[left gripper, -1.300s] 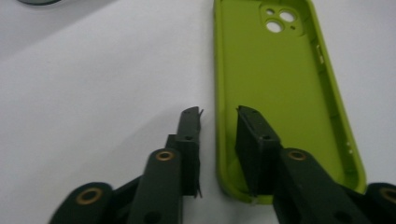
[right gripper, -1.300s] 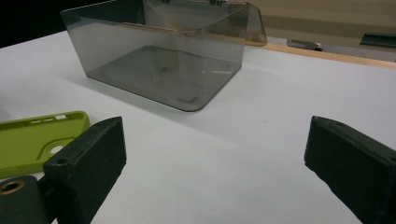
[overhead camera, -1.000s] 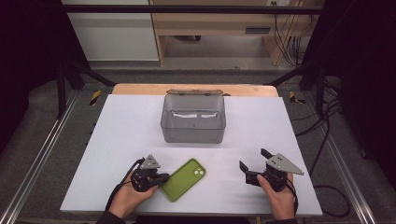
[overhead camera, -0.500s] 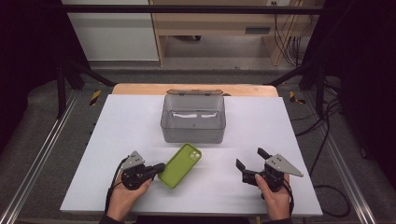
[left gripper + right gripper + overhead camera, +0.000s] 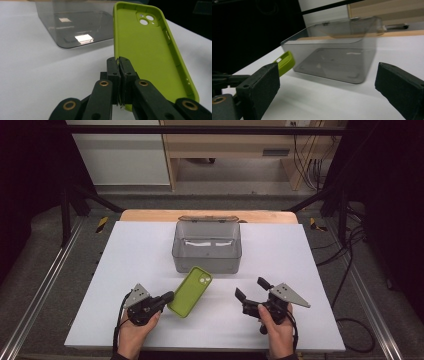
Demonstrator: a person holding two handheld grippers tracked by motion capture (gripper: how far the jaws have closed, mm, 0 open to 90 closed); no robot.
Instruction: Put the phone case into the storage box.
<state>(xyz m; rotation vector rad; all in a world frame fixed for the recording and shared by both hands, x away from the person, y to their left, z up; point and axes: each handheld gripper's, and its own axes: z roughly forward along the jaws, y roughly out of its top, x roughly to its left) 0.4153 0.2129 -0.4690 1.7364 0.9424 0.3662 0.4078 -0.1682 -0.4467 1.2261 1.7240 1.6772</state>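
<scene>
Phone case (image 5: 190, 290), lime green, sits pinched at its lower edge in the closed left claw (image 5: 169, 296), at six o'clock from the clear plastic box (image 5: 207, 251) on the white counter (image 5: 130, 255). Right claw (image 5: 252, 288) stands wide open, holding nothing, at three o'clock from the case.

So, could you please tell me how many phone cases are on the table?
1. A lime-green phone case sits just in front of the clear plastic box, its near edge pinched in the left gripper. The box looks empty; nothing seems hidden.
</scene>
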